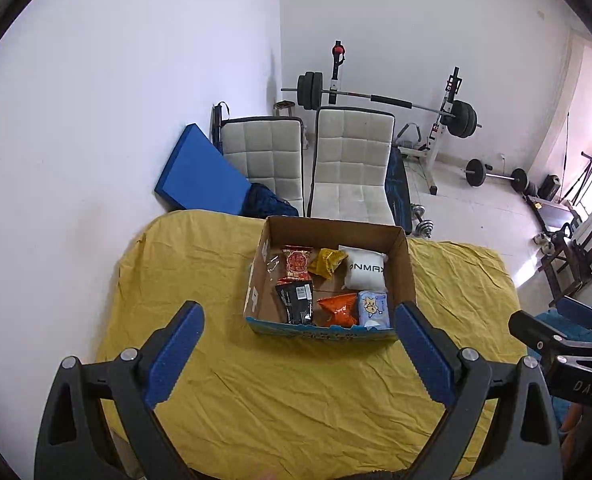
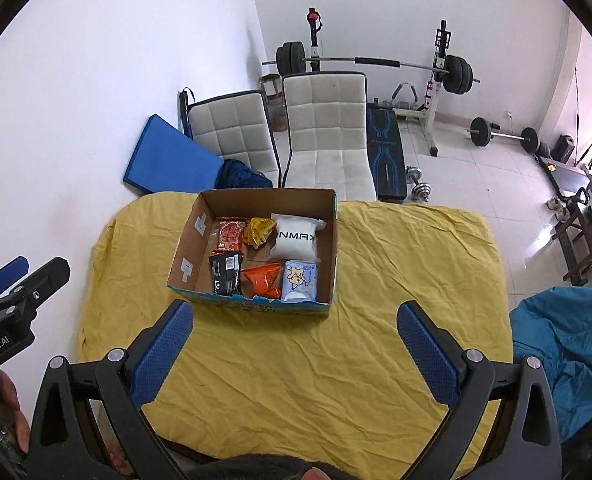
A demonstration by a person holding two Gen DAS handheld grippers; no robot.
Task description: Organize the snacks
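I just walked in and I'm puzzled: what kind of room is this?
Probably a spare room at home used as a gym. A barbell rests on a rack by the far wall, dumbbells lie on the tiled floor, and two padded chairs stand behind a table with a yellow cloth.

Crinkled matt yellow cloth (image 2: 335,360) over the bench, plain brown cardboard box (image 2: 200,240), glossy orange foil packet (image 2: 262,280) inside.
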